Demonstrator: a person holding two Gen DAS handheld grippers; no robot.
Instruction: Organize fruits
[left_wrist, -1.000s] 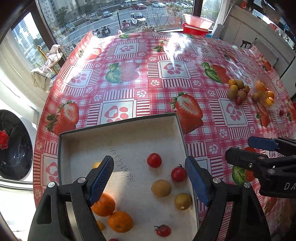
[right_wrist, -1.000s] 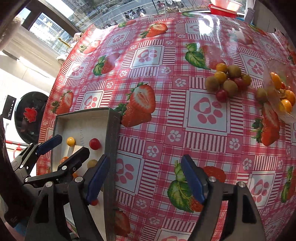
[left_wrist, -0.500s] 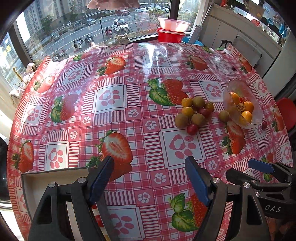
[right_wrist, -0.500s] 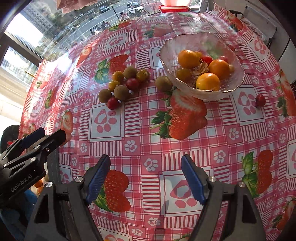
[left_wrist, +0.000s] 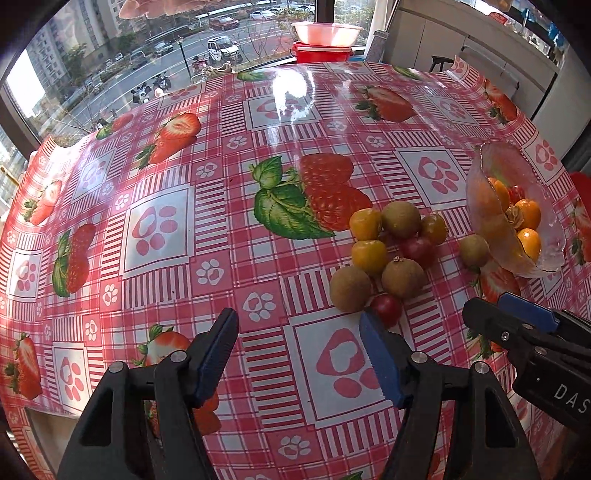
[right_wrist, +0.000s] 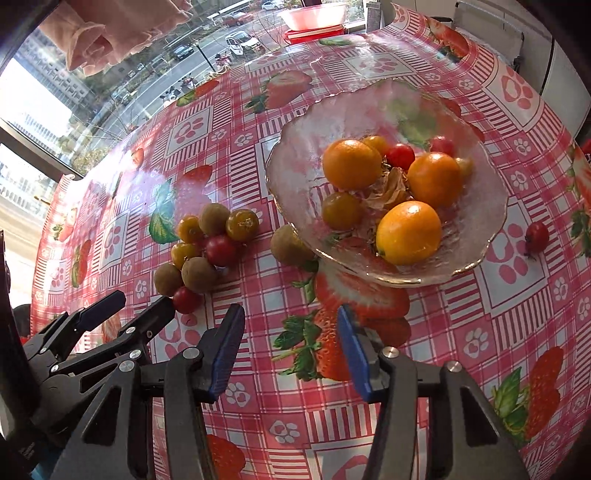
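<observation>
Both tongs gape wide and hold nothing — left tongs (left_wrist: 299, 354) face the loose fruit cluster (left_wrist: 391, 254), probably to pick one. Right tongs (right_wrist: 291, 350) point at the glass bowl (right_wrist: 295, 177) — more fruit inside.

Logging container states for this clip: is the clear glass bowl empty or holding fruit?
Holding fruit. The clear glass bowl contains three oranges, small red tomatoes and yellow ones.
</observation>
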